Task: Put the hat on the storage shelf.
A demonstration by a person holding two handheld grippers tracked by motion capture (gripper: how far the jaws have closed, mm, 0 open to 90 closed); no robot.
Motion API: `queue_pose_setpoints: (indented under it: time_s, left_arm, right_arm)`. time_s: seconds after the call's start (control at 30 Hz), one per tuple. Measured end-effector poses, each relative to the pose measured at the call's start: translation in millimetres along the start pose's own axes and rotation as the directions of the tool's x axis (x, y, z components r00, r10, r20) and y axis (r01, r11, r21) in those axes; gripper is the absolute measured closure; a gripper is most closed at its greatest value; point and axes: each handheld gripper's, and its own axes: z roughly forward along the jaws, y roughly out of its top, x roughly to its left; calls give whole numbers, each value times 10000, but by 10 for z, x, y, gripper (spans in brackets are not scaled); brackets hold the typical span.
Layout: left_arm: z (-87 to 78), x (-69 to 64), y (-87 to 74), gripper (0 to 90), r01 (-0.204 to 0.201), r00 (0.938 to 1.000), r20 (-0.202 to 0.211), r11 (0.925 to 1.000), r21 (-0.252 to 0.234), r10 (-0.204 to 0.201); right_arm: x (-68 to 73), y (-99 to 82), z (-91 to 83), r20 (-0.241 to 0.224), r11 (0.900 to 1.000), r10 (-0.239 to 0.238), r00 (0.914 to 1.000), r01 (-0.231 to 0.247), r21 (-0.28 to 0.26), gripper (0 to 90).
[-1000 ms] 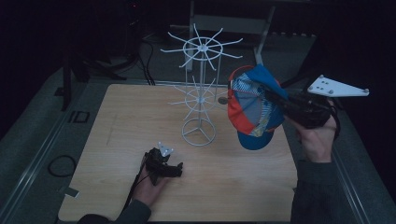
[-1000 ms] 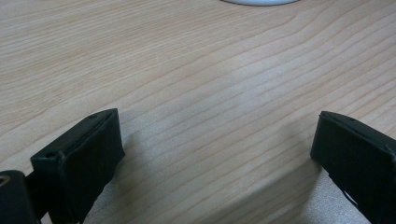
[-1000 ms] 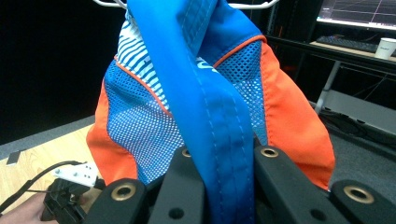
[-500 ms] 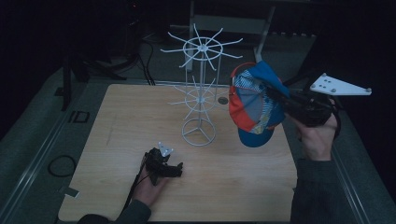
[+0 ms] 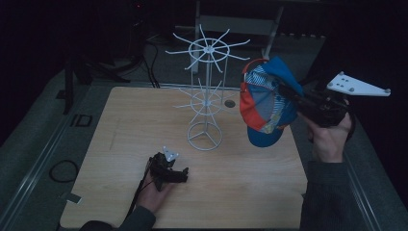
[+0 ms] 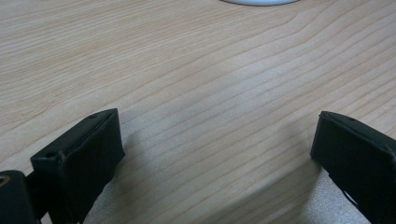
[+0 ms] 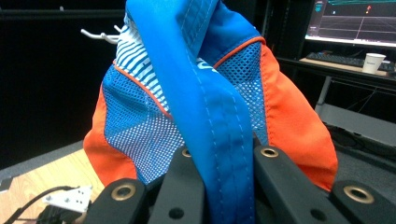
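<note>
Pale wooden table (image 5: 120, 125), dark room

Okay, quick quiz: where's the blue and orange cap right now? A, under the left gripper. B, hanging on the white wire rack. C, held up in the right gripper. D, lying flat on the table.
C: the right gripper is shut on the cap, holding it in the air beside the white wire rack.

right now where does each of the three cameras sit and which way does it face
High view: above the person's side, looking forward and down on the table, white wire rack, both hands and forearms.
Left gripper view: on the left gripper, looking along its spread jaws at bare wood.
Right gripper view: on the right gripper, facing the cap it clamps.
Shared: the high and right gripper views both show cap and rack.
</note>
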Motion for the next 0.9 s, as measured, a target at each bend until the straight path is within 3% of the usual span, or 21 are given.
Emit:
queue_pose_setpoints:
  time_s: [0.5,0.9]
  left_arm:
    - [-2,2,0,27,-33,10000,-2,10000,24,33]
    - [-3,4,0,26,-55,10000,0,10000,45,55]
  right_arm:
    - [-32,74,17,67,9990,212,9998,-209,-385,875]
    - [-73,77,215,-232,9986,446,9987,-452,-290,874]
